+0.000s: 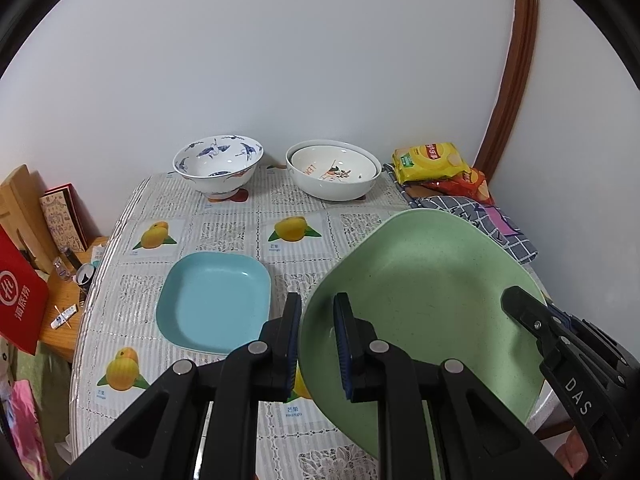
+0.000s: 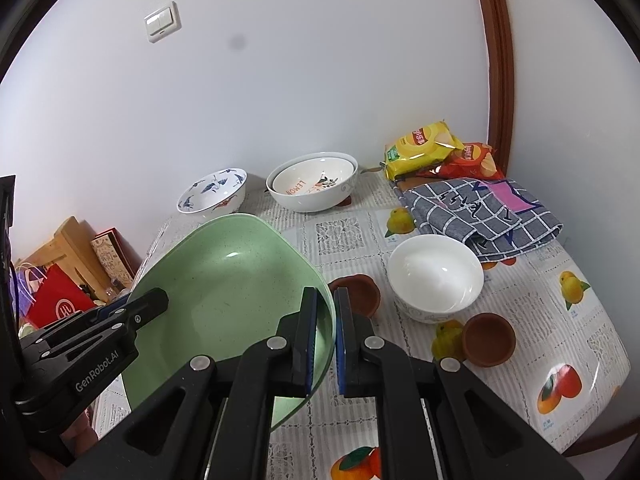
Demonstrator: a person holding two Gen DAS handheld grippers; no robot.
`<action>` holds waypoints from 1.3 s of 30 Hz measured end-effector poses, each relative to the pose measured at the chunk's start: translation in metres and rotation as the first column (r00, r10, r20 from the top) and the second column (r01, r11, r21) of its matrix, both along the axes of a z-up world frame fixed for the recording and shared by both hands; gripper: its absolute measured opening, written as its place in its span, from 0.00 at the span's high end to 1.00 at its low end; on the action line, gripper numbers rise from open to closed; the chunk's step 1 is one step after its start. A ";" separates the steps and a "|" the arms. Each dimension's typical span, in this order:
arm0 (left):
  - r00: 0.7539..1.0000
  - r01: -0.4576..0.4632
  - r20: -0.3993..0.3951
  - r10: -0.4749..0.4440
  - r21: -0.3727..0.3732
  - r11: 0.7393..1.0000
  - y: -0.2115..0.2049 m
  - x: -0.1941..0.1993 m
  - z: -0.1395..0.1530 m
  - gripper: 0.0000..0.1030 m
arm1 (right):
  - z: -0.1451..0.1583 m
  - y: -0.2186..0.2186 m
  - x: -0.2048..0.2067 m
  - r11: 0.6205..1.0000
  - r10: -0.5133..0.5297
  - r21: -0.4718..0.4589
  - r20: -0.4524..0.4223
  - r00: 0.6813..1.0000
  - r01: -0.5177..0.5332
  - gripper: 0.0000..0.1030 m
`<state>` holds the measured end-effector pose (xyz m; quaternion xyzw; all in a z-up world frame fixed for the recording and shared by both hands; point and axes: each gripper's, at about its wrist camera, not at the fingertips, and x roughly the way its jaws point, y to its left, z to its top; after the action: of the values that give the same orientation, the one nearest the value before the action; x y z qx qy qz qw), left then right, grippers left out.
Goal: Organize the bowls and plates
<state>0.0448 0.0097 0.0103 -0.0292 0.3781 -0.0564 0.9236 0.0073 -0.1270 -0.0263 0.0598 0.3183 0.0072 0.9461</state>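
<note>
Both the left gripper (image 1: 318, 344) and right gripper (image 2: 325, 344) clamp opposite rims of a green plate (image 1: 424, 304), lifted above the desk (image 1: 224, 232) beside a blue plate (image 1: 214, 300).

- "DAS" in white on the right hand-held gripper (image 1: 520, 304), lower right of the left wrist view.
- "GenRobot.AI" on the left hand-held gripper (image 2: 160, 300), lower left of the right wrist view.
- "LEMON", upside down, inside the bowl (image 2: 316, 184).
- "mango" on the tablecloth (image 1: 294, 414).

It was a home dining corner: a table under a fruit-printed tablecloth (image 2: 532, 280) stood against a white wall with a light switch (image 2: 162, 22), bearing crisp packets (image 2: 424, 148) and a checked cloth (image 2: 492, 216).
</note>
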 end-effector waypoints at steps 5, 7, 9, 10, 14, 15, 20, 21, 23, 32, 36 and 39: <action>1.000 0.013 0.003 -0.013 -0.003 1.000 -0.001 -0.002 0.001 0.84 | 0.001 0.000 -0.007 1.000 -0.016 -0.003 0.006 1.000 0.016 0.92; 1.000 0.015 0.000 -0.015 -0.005 1.000 0.000 -0.001 0.001 0.84 | 0.001 0.001 -0.008 1.000 -0.021 -0.005 0.004 1.000 0.021 0.92; 1.000 0.016 -0.002 -0.016 -0.008 1.000 0.000 -0.002 0.000 0.84 | -0.001 0.001 -0.009 1.000 -0.023 -0.005 0.002 1.000 0.023 0.92; 1.000 0.015 -0.004 -0.015 -0.011 1.000 0.002 -0.001 -0.001 0.84 | -0.001 0.001 -0.009 1.000 -0.021 -0.005 0.000 1.000 0.021 0.92; 1.000 0.007 -0.013 -0.007 -0.011 1.000 0.004 0.003 -0.004 0.84 | -0.004 0.003 -0.005 1.000 -0.016 -0.005 -0.009 1.000 0.016 0.92; 1.000 0.004 -0.014 -0.004 -0.009 1.000 0.005 0.004 -0.004 0.84 | -0.005 0.004 -0.002 1.000 -0.014 -0.006 -0.011 1.000 0.014 0.92; 1.000 -0.016 -0.017 0.015 -0.011 1.000 0.010 0.008 -0.005 0.84 | -0.007 0.009 0.008 1.000 0.004 0.003 -0.018 1.000 -0.004 0.92; 1.000 -0.020 -0.016 0.020 -0.011 1.000 0.011 0.008 -0.005 0.84 | -0.008 0.010 0.009 1.000 0.008 0.002 -0.020 1.000 -0.008 0.92; 0.999 -0.028 -0.017 0.027 -0.015 1.000 0.015 0.010 -0.006 0.84 | -0.009 0.013 0.011 1.000 0.015 0.000 -0.023 1.000 -0.015 0.92; 0.999 -0.032 -0.016 0.032 0.003 0.999 0.015 0.019 -0.004 0.84 | -0.011 0.016 0.021 1.000 0.026 0.005 -0.028 0.999 -0.026 0.92; 1.000 -0.027 -0.014 0.027 0.004 1.000 0.014 0.020 -0.003 0.84 | -0.011 0.013 0.022 1.000 0.024 0.014 -0.025 0.999 -0.024 0.92; 0.999 -0.029 -0.017 0.029 -0.002 1.000 0.015 0.020 -0.004 0.84 | -0.012 0.012 0.024 1.000 0.022 0.020 -0.029 0.999 -0.022 0.92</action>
<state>0.0651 0.0242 0.0059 -0.0364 0.3851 -0.0431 0.9211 0.0316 -0.1146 -0.0386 0.0658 0.3329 0.0199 0.9404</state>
